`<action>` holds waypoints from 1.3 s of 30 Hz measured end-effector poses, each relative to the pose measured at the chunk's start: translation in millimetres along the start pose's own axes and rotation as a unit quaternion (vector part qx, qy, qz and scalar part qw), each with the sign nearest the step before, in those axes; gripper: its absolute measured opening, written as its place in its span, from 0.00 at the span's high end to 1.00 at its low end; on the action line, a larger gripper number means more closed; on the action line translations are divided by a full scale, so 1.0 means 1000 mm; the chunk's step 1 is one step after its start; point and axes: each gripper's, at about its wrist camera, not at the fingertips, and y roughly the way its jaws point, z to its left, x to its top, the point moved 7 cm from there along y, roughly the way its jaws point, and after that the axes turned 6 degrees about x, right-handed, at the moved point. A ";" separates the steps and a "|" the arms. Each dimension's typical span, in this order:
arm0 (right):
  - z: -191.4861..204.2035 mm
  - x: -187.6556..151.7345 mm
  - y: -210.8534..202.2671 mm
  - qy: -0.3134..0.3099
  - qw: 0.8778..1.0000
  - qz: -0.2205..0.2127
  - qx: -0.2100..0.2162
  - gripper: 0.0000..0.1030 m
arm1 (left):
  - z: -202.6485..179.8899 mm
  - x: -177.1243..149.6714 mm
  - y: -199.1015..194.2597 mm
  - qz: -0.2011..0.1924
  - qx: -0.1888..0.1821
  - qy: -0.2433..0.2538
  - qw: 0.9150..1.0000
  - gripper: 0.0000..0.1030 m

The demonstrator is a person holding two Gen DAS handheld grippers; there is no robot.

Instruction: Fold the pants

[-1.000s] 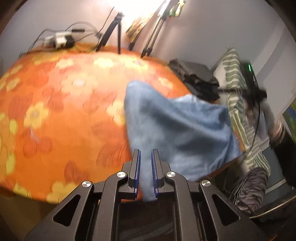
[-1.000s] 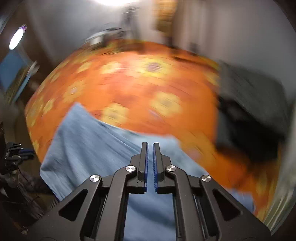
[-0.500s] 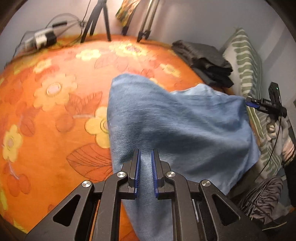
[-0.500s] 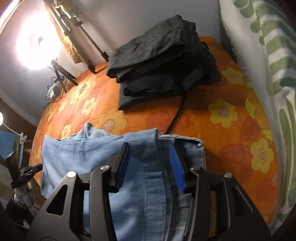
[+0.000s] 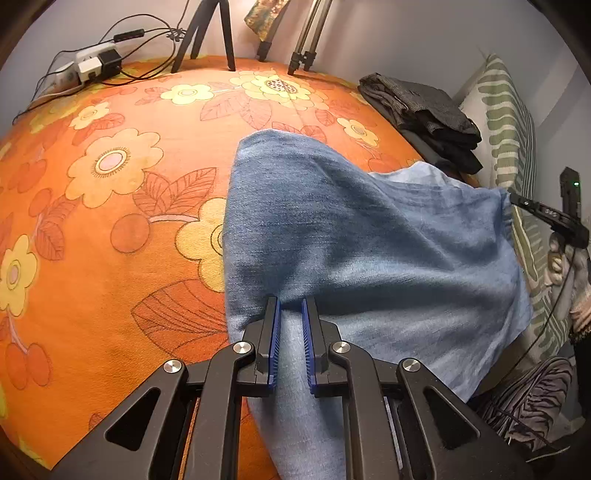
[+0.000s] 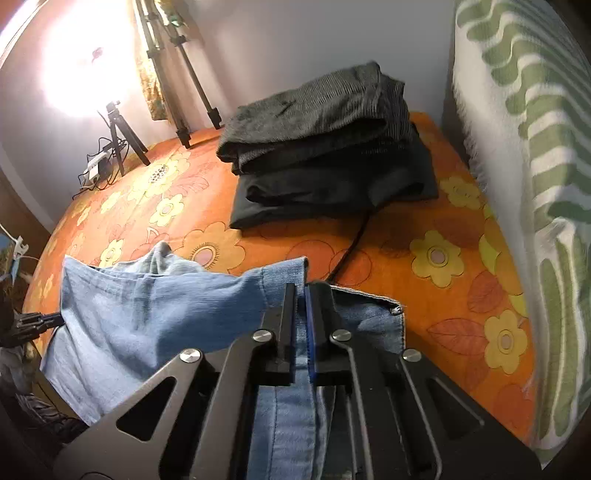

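- On the orange bedspread with yellow flowers (image 5: 110,258), the light blue denim pants (image 5: 369,240) are bunched and partly lifted near the front edge, nowhere near a flat fold
- left gripper (image 5: 291,314) is clamped on a fold of the denim, cloth pinched between its blue pads
- right gripper (image 6: 301,299) just snapped closed on the waistband; half a second back its jaws stood wide with the band between them, now they're pinching it
- progress, my guess: early. Both ends are grabbed, but the pants look draped and slack between the two tools, so spreading or doubling over is all left to do
- room to move: plenty of bare bedspread to the left and toward the far wall
- tighter on the right: a folded stack of dark grey and black clothes (image 6: 325,147) sits near the waistband, and a thin black cable (image 6: 351,247) runs toward it from under that stack
- green and white striped blanket (image 6: 535,184) walls off the right edge
- tripod legs (image 5: 207,33) and a white power strip (image 5: 88,62) line the far side, well apart from the pants
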 end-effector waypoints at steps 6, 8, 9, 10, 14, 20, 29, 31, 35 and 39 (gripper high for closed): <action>-0.020 0.010 -0.007 -0.008 0.997 -0.005 -0.076 1.00 | -0.001 0.017 -0.019 -0.033 0.012 0.000 0.999 0.90; -0.011 0.015 -0.014 -0.014 0.998 -0.013 -0.062 1.00 | -0.009 0.032 -0.030 -0.055 0.004 0.016 0.998 0.90; 0.001 0.016 -0.015 -0.025 0.998 -0.010 -0.050 1.00 | -0.015 0.040 -0.033 -0.062 -0.006 0.026 0.998 0.90; 0.016 0.017 -0.015 -0.039 0.999 -0.005 -0.032 1.00 | -0.018 0.045 -0.032 -0.061 -0.014 0.032 0.998 0.90; 0.085 0.008 0.002 -0.098 0.993 0.031 0.050 1.00 | -0.030 0.065 -0.012 -0.050 -0.034 0.051 0.997 0.90; 0.141 -0.021 0.070 -0.167 0.977 0.104 0.081 0.99 | -0.015 0.078 0.024 -0.033 0.009 0.047 0.998 0.90; 0.086 -0.008 0.090 -0.105 0.991 0.085 0.017 1.00 | 0.008 0.085 0.030 -0.046 0.054 0.041 0.997 0.90; 0.093 -0.007 0.074 -0.106 0.991 0.075 0.029 1.00 | 0.004 0.088 0.019 -0.058 0.034 0.040 0.997 0.90; 0.123 -0.021 0.046 -0.118 0.986 0.077 0.088 1.00 | -0.033 0.077 -0.007 -0.067 -0.034 0.070 0.995 0.90; 0.142 -0.057 0.026 -0.113 0.982 0.094 0.117 1.00 | -0.085 0.049 -0.013 -0.046 -0.097 0.118 0.987 0.90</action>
